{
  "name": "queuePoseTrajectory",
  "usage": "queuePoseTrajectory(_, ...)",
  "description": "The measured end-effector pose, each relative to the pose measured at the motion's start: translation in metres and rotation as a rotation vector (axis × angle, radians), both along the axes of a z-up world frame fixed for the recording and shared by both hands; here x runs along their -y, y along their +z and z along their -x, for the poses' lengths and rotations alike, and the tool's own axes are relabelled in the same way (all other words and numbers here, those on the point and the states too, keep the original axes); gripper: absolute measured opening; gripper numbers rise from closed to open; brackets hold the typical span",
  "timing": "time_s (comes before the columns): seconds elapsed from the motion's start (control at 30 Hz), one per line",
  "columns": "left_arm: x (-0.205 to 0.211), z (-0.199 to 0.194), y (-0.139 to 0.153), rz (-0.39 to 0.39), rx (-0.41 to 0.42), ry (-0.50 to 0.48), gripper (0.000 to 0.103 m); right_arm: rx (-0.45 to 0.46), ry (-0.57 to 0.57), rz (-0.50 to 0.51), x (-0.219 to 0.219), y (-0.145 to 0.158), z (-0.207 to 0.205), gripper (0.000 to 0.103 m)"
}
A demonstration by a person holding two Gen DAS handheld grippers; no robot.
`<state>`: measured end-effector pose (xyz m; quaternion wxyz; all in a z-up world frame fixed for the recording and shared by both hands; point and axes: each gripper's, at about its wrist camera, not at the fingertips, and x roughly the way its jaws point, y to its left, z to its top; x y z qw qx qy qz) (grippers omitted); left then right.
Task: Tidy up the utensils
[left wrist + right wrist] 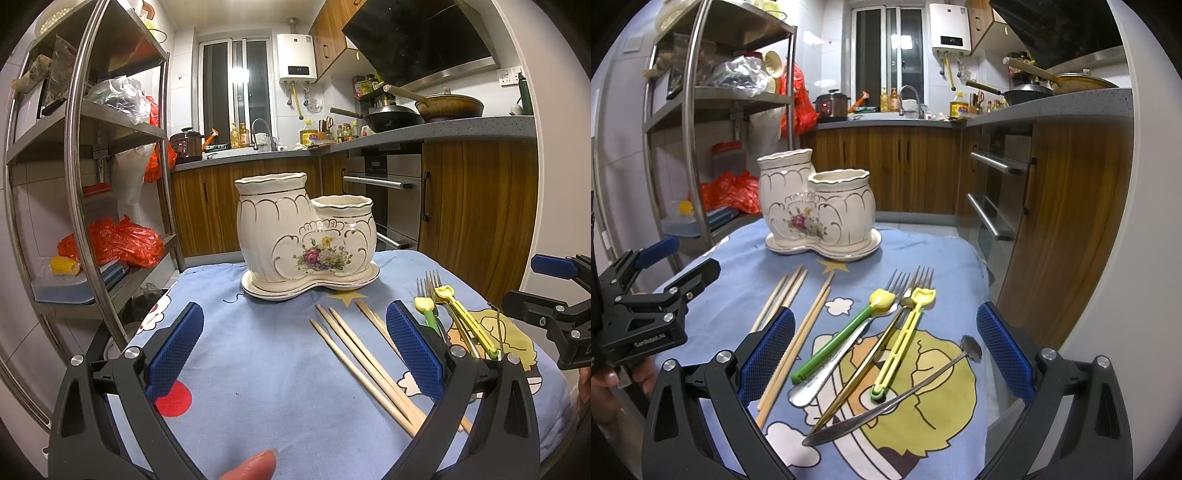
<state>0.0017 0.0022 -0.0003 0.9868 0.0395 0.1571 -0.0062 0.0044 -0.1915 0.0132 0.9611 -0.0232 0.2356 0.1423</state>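
Note:
A cream ceramic two-cup utensil holder [306, 236] with a flower print stands on its saucer at the far side of the blue cloth; it also shows in the right wrist view [820, 210]. Several wooden chopsticks [365, 365] [798, 321] lie in front of it. To their right lie forks [908, 286], a green-handled utensil [838, 339], a yellow plastic one [905, 339] and a metal spoon [908, 395]. My left gripper [295, 354] is open and empty above the cloth, left of the chopsticks. My right gripper [886, 354] is open and empty over the utensils.
A steel shelf rack [85, 177] with red bags stands close on the left. Wooden cabinets and an oven [391, 199] are behind the table. The table's right edge [990, 280] drops off toward the cabinets. A fingertip [255, 467] shows at the bottom.

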Motion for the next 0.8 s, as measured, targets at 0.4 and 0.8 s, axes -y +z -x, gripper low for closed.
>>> queuePoseTrajectory(0.4, 0.0011, -0.0004, -0.0001, -0.002, 0.001, 0.001, 0.098, 0.001, -0.001, 0.001, 0.0008, -0.0020, -0.0012, 0.098)
queuePoseTrajectory(0.8, 0.0010, -0.0004, 0.0000, -0.002, 0.001, 0.000, 0.098, -0.003, -0.001, 0.003, 0.0010, -0.0031, -0.0016, 0.098)
